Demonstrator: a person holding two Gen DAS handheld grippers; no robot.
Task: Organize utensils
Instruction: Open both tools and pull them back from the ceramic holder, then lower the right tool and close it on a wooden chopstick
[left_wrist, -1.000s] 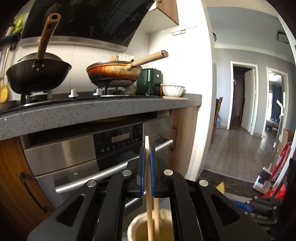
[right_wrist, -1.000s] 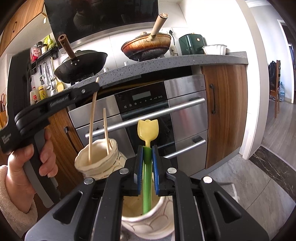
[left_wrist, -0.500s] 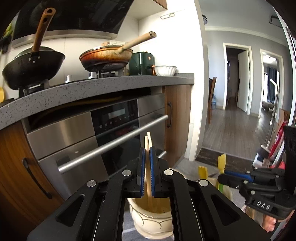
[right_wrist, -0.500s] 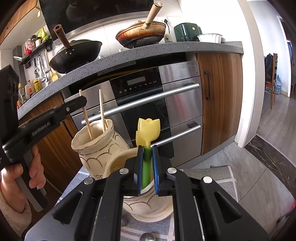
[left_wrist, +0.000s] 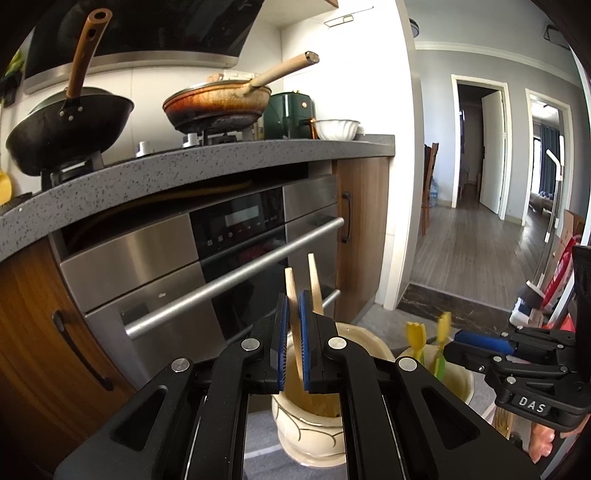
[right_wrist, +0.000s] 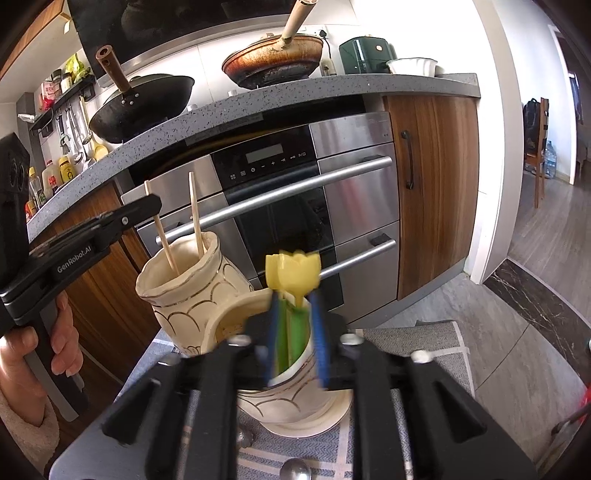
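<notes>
Two cream ceramic holders stand side by side on a grey mat. My left gripper (left_wrist: 292, 334) has its jaws slightly parted around a wooden chopstick (left_wrist: 291, 291) that stands in the left holder (left_wrist: 314, 432); a second chopstick (left_wrist: 315, 282) leans beside it. Both chopsticks (right_wrist: 195, 214) show in the right wrist view in that holder (right_wrist: 184, 291). My right gripper (right_wrist: 295, 332) is open, blurred, around the green handles of two yellow tulip-shaped utensils (right_wrist: 293, 273) standing in the right holder (right_wrist: 291, 398). Those utensils (left_wrist: 415, 338) also show in the left wrist view.
A steel oven front (right_wrist: 314, 192) and wooden cabinet doors (right_wrist: 432, 192) stand just behind the holders. Above, a grey counter (left_wrist: 184, 177) carries a black wok (left_wrist: 70, 129) and a frying pan (left_wrist: 218, 107). A metal spoon (right_wrist: 295, 470) lies on the mat (right_wrist: 417, 336).
Both grippers came down over the holders and their jaws parted. The chopstick and the tulip utensil now stand in the holders, loose between the pads.
</notes>
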